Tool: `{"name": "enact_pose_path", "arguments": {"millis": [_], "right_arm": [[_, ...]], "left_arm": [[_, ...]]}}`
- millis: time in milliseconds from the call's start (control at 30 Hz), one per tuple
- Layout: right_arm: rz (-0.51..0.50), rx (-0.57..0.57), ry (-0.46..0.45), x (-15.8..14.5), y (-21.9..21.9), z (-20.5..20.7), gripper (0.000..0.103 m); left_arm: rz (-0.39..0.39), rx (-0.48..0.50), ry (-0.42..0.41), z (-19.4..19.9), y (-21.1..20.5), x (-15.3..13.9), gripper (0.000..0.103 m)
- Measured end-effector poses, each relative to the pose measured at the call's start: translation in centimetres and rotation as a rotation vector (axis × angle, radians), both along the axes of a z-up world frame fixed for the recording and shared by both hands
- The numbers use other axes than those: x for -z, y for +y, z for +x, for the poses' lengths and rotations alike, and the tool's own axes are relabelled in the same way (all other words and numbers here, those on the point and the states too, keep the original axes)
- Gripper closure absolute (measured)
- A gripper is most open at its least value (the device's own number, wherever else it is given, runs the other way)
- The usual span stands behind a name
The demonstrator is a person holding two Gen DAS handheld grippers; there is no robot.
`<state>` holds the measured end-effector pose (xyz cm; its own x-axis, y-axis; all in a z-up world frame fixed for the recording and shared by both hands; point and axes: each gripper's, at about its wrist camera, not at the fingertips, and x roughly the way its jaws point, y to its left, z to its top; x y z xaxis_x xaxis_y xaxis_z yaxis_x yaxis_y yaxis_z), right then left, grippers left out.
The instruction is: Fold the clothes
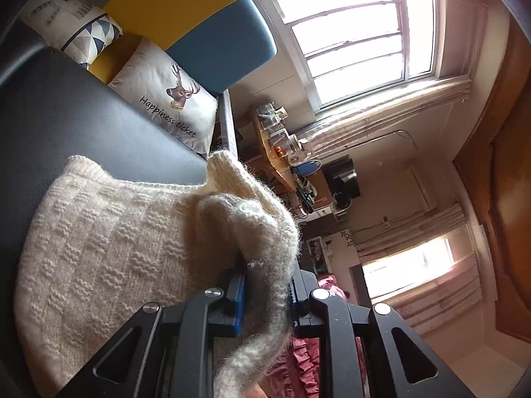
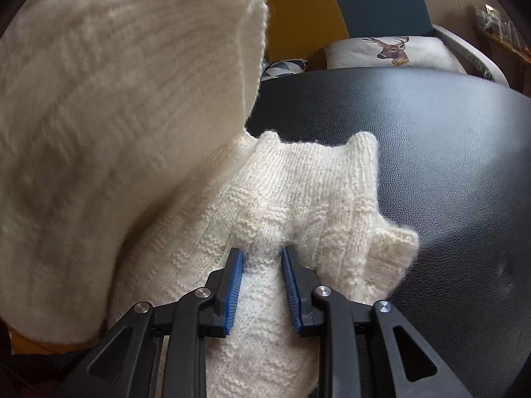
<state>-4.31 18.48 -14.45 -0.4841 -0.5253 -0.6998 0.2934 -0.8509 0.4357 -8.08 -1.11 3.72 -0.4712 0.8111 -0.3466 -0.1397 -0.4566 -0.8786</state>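
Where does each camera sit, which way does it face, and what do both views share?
Left wrist: on the left hand-held gripper, rolled sideways, facing the window; its fingers pinch the sweater.
Right wrist: on the right hand-held gripper, facing down over the black surface; its fingers pinch a fold of sweater.
Shared: sweater, deer pillow, black surface.

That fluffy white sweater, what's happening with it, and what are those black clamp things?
A person is folding a cream knit sweater on a black leather surface, using two hand-held grippers. The left gripper is clamped on a bunched edge of the knit and holds it lifted, so part of the sweater hangs in the air. The right gripper pinches a ridge of the part lying flat. The fold is not yet laid down. A deer-print cushion sits behind.
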Motion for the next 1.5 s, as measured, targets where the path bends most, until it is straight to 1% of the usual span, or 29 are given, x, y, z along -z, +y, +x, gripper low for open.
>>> {"name": "enact_pose_path", "arguments": {"millis": [67,167,233,300,400,467,500,533,567,600,633,700,733,767,800,833,867,933,967,1000,1067,1133,1167,1200,1233,1300,1333,1400,1500], "right_arm": [[-0.061,0.009,-0.007,0.2,0.7,0.0,0.077],[-0.117,0.02,0.0,0.5,1.2,0.5,0.077],[-0.14,0.026,0.013,0.6,1.4,0.9,0.078],[-0.163,0.032,0.021,0.6,1.6,1.3,0.079],[-0.198,0.036,0.012,0.5,2.2,1.7,0.079],[-0.197,0.04,0.007,0.1,2.7,2.5,0.079],[-0.193,0.036,0.01,-0.1,3.0,3.2,0.079],[-0.188,0.032,0.013,-0.4,3.4,3.9,0.079],[-0.188,0.031,0.017,-0.6,3.8,4.8,0.079],[-0.185,0.036,0.018,-0.7,4.3,5.7,0.079],[-0.182,0.041,0.02,-0.9,4.9,6.7,0.079],[-0.15,0.077,0.009,-1.0,6.0,8.7,0.079],[-0.132,0.099,-0.002,-1.0,6.6,9.7,0.077],[-0.113,0.121,-0.013,-1.0,7.2,10.8,0.072],[-0.095,0.143,-0.025,-1.0,8.1,11.4,0.072],[-0.082,0.162,-0.033,-1.1,8.7,12.5,0.072],[-0.074,0.181,-0.038,-1.0,10.0,11.9,0.072],[-0.08,0.225,-0.027,-2.0,11.4,13.5,0.072],[-0.102,0.24,-0.014,-3.0,11.9,14.5,0.072],[-0.141,0.227,0.001,-4.2,12.0,15.0,0.072],[-0.222,0.196,0.032,-6.6,12.1,16.0,0.07],[-0.301,0.123,0.056,-8.1,10.7,13.9,0.062],[-0.329,0.089,0.067,-8.9,9.9,13.3,0.054],[-0.315,0.075,0.063,-9.2,8.9,12.9,0.048],[-0.298,0.061,0.057,-9.5,7.9,12.6,0.047],[-0.308,0.008,-0.014,-8.4,6.4,10.9,0.047],[-0.344,0.003,-0.059,-7.7,5.9,10.7,0.047],[-0.421,-0.006,-0.15,-6.2,5.1,10.2,0.047],[-0.507,0.0,-0.226,-4.1,4.5,11.0,0.046]], "left_arm": [[-0.039,0.016,-0.04,0.0,1.4,1.6,0.083],[-0.105,0.031,-0.112,0.3,3.2,4.4,0.083],[-0.109,0.038,-0.161,0.3,4.1,6.2,0.083],[-0.108,0.026,-0.184,0.2,4.7,7.2,0.083],[-0.112,0.017,-0.195,0.1,5.5,7.5,0.083],[-0.109,0.018,-0.209,0.1,5.9,7.6,0.081],[-0.078,0.036,-0.219,0.2,6.0,7.5,0.078],[-0.04,0.06,-0.229,0.3,6.2,7.3,0.067],[-0.001,0.084,-0.239,0.4,6.3,7.0,0.052],[0.037,0.107,-0.249,0.5,6.4,6.8,0.047],[0.072,0.136,-0.24,0.8,6.5,6.2,0.044],[0.128,0.217,-0.174,1.6,6.4,3.9,0.044],[0.13,0.236,-0.131,2.1,5.8,2.7,0.044],[0.131,0.239,-0.085,2.6,5.0,1.6,0.041],[0.131,0.232,-0.045,2.9,3.8,0.8,0.039],[0.108,0.208,-0.018,3.1,2.3,0.4,0.035],[0.077,0.179,0.006,3.3,0.7,0.1,0.032],[-0.023,0.103,0.022,3.7,-3.0,0.8,0.032],[-0.07,0.069,0.016,4.0,-4.7,1.6,0.032],[-0.1,0.048,0.003,4.5,-6.5,2.6,0.032],[-0.114,0.039,-0.029,5.8,-9.4,4.9,0.032],[-0.091,0.037,-0.07,7.5,-11.5,7.3,0.032],[-0.069,0.048,-0.089,8.4,-12.2,8.4,0.032],[-0.049,0.062,-0.105,9.0,-12.2,9.4,0.032],[-0.034,0.075,-0.116,9.7,-12.2,10.3,0.032],[0.009,0.118,-0.143,11.1,-12.2,11.9,0.032],[0.046,0.137,-0.159,11.5,-11.9,12.6,0.032],[0.15,0.17,-0.202,12.1,-11.1,14.1,0.032],[0.234,0.17,-0.257,12.2,-9.9,16.1,0.027]]}}
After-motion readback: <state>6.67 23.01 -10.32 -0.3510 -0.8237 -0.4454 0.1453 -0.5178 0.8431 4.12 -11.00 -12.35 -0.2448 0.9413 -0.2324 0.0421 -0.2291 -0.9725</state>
